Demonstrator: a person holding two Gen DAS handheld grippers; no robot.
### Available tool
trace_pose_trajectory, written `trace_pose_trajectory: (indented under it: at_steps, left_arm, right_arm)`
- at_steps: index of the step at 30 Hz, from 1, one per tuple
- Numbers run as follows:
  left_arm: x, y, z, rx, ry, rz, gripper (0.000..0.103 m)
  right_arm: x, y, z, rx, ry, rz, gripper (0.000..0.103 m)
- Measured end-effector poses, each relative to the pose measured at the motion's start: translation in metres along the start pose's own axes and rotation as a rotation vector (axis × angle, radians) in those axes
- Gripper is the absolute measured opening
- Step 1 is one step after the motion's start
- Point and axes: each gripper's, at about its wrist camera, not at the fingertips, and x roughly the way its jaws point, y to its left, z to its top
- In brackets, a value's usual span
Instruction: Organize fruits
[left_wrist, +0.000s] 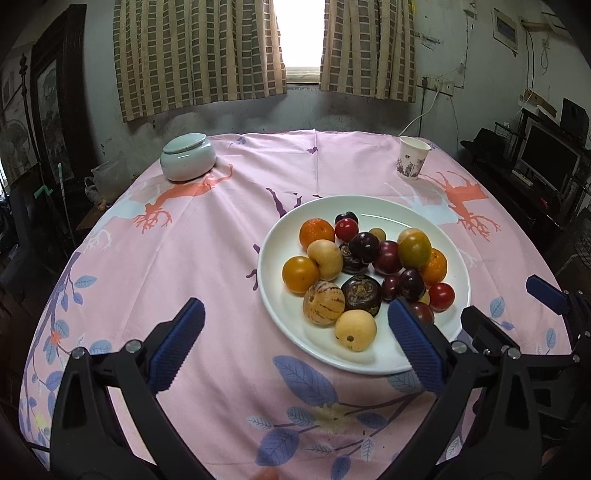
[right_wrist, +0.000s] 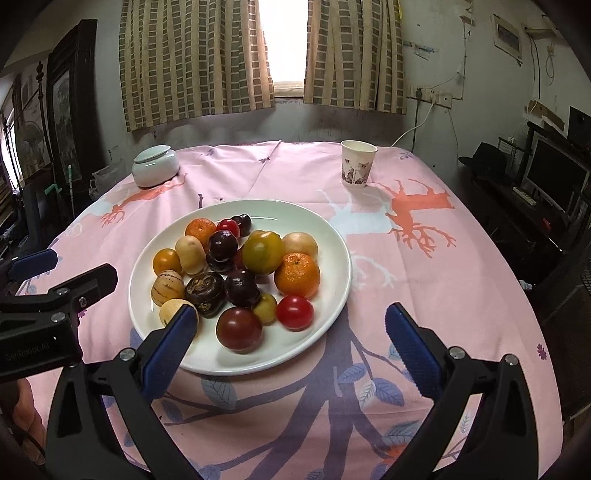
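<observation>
1. We see the left claw (left_wrist: 295, 332) spread wide and empty, hanging above the near-left rim of the white plate (left_wrist: 273, 295); its right finger overlaps the plate's near edge in the left wrist view.
2. The right claw (right_wrist: 290, 336) is spread wide too, nothing between its fingers; its left finger sits in front of the plate (right_wrist: 332, 236), the right finger over bare cloth.
3. The fruits all lie heaped on the plate, which rests on the desk (left_wrist: 221, 229) under a pink patterned cloth.
4. In the heap we pick out 2 mandarins – one at the far left (right_wrist: 200, 229), one at the right (right_wrist: 297, 275) – plus a striped pale melon-like fruit (left_wrist: 324, 302), a pale yellow round fruit (left_wrist: 355, 329) nearest the left claw, a red tomato (right_wrist: 294, 312) and a dark red tomato (right_wrist: 239, 329) at the near rim.
5. Dark plums (right_wrist: 242, 287) and a brown ridged fruit (right_wrist: 205, 293) sit mid-heap, touching their neighbours.
6. Far left on the desk stands a pale lidded jar (left_wrist: 188, 157); far right, a paper cup (left_wrist: 413, 158), well apart from the plate.
</observation>
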Motion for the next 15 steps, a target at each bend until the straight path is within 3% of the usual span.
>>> trace_pose_trajectory:
  at_steps: [6,15]
  left_arm:
    - [0.012,0.009,-0.005,-0.025,0.034,0.031,0.101]
    - [0.011,0.013,-0.007,-0.039,0.04,-0.005,0.101]
  right_arm:
    - [0.004,-0.004,-0.009,0.018,0.035,0.033,0.102]
    - [0.003,-0.004,-0.013,0.019,0.05,0.066,0.102]
